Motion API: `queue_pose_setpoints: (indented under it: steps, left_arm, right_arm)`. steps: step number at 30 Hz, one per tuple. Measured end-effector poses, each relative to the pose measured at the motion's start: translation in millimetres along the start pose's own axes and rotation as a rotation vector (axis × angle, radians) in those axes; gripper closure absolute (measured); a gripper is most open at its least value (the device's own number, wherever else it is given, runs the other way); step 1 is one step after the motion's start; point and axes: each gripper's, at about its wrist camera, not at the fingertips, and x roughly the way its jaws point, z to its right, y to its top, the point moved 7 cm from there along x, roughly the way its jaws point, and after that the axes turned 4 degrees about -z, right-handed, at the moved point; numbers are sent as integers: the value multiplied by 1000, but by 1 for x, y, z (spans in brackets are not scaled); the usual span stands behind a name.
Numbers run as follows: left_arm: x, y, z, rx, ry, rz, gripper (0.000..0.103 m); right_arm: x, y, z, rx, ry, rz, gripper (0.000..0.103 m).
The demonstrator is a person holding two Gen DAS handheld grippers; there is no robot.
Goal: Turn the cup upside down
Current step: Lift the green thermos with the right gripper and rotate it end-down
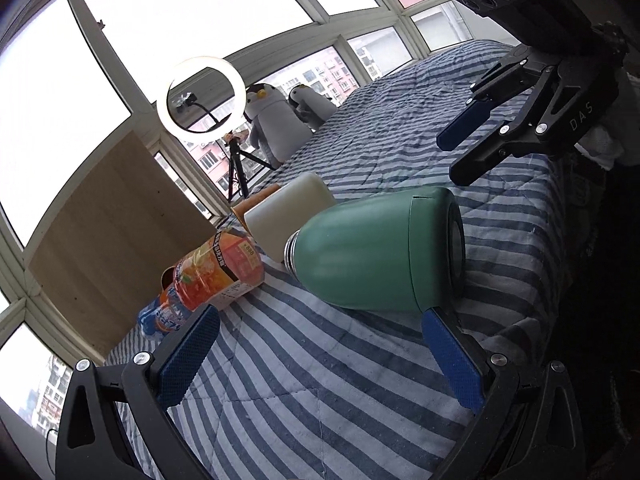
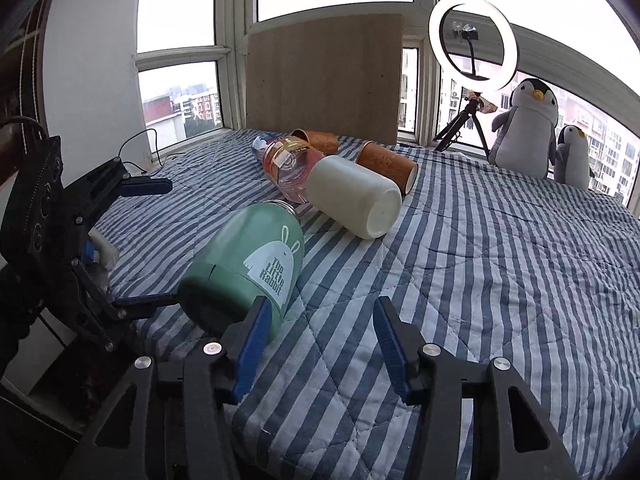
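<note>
Green cup lies on its side on the striped bedspread, steel-threaded mouth toward the windows, base toward the bed edge. Left gripper fingers spread wide, nothing between them; right-hand pad sits just beside the cup's base, contact unclear. Right gripper hangs above the bed past the cup, fingers apart, empty.

Right wrist only: the cup carries a white rabbit print reading "The Little Rabbit". Right gripper pads released, left pad overlaps the cup's base edge in frame; touching or not, can't tell. The left gripper straddles the cup's base end from the side, one finger at the base, the other well above. A second brown paper cup shows behind the bottle.

Both views: white cup on its side just past the green one, plastic drink bottle beside it, brown paper cup behind, wooden board against the window, ring light on a tripod, two plush penguins.

Left wrist only: a blue-labelled bottle next to the orange one.
</note>
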Motion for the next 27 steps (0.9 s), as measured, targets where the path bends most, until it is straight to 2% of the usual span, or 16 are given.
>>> queue_pose_setpoints:
  steps: [2, 6, 12, 18, 24, 27]
  left_arm:
    - [6, 0, 0, 53, 18, -10, 1]
    - [20, 3, 1, 108, -5, -36, 1]
    - [37, 5, 9, 193, -37, -36, 1]
    - [43, 10, 23, 302, -54, -9, 1]
    - [42, 24, 25, 321, -80, 52, 1]
    - [39, 32, 21, 272, -124, 87, 1]
  right_arm:
    - [5, -4, -1, -29, 2, -22, 57]
    - [17, -13, -4, -83, 12, -64, 57]
    - [38, -17, 2, -140, -11, -105, 61]
    - [54, -16, -7, -277, -3, -145, 65]
    - [50, -6, -20, -349, 39, -95, 66]
    - [50, 2, -27, -376, 52, -63, 66]
